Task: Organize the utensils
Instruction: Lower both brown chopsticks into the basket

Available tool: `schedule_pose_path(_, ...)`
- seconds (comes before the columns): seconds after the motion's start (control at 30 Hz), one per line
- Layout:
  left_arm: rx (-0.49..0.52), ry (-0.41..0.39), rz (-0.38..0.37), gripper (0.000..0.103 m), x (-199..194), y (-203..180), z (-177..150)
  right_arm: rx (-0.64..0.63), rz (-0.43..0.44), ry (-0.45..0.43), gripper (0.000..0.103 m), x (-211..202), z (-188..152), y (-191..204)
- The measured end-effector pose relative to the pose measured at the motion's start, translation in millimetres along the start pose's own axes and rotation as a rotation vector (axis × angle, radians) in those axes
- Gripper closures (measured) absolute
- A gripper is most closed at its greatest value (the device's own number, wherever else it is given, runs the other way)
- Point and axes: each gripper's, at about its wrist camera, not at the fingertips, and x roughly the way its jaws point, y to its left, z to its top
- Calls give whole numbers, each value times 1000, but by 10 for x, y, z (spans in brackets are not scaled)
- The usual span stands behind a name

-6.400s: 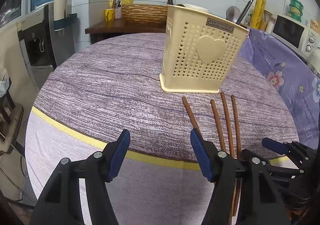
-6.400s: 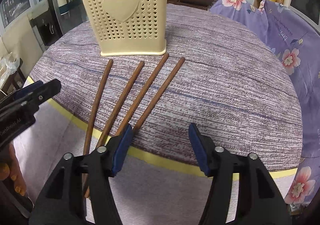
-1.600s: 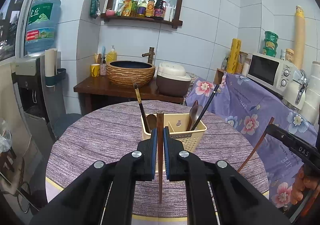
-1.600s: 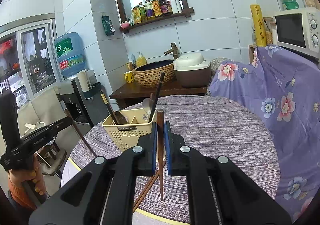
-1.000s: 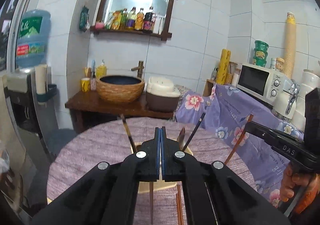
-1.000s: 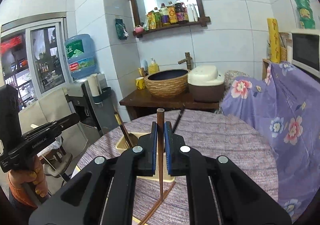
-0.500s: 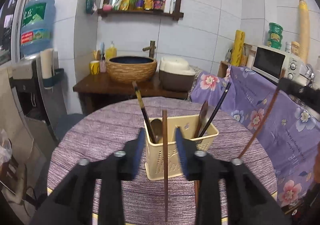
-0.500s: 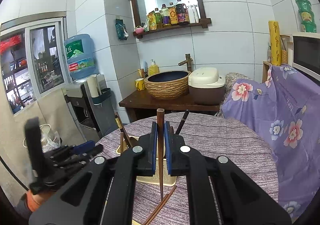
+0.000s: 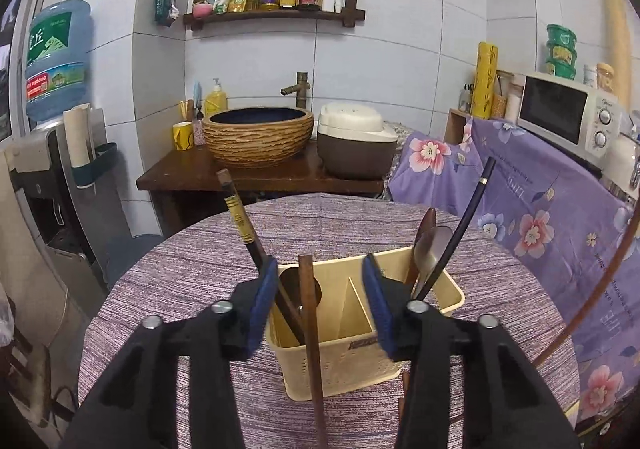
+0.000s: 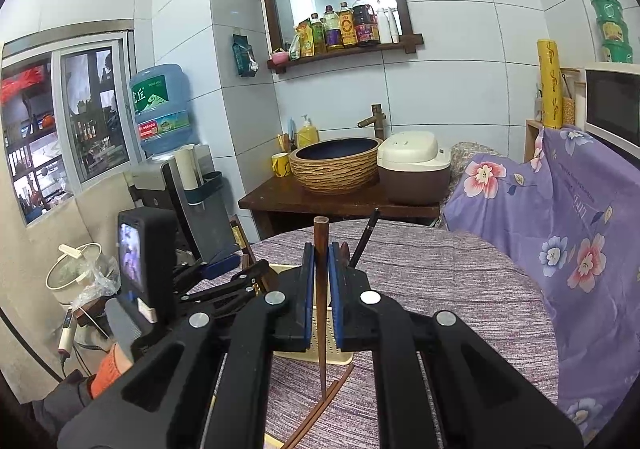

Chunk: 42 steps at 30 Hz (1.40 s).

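Left wrist view: left tongs (image 9: 320,301) are spread apart with a brown chopstick (image 9: 310,325) loose between them, in front of the cream holder (image 9: 360,361) on the counter (image 9: 192,265). Right tongs (image 10: 321,289) are clenched on another chopstick (image 10: 321,313). I'd lift that one clear above the rim, line its tip over a compartment, then let go low.
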Motion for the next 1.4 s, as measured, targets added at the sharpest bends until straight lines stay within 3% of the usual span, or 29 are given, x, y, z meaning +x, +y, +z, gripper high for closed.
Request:
schedule_pose_path(0.03,7,7,8,84,24,1,-1,0,0,1,95,0,-5,-3)
schedule_pose_path(0.1,7,4,12,94,8,27,-9,-2,2,2,95,-7,-10,-10)
schedule_pose_path(0.37,0,-64,-71,95,-542,68,172,9,42,-8,95,-54,94,-36)
schedule_pose_path(0.57,7,-157,-133,95,-1062,63,605,-13,67,-62,95,-133,520,49)
schedule_pose_path(0.77,30,-256,-86,95,-1307,32,1138,-40,51,-131,95,-92,1017,189)
schedule_pose_path(0.9,2,-299,-72,95,-1313,69,1307,-38,32,-157,95,43,1210,236)
schedule_pose_path(1.13,-24,-273,-42,95,-919,106,1045,-14,0,-102,95,479,920,148)
schedule_pose_path(1.4,-66,-124,-56,95,-292,131,457,0,-37,3,95,932,298,46)
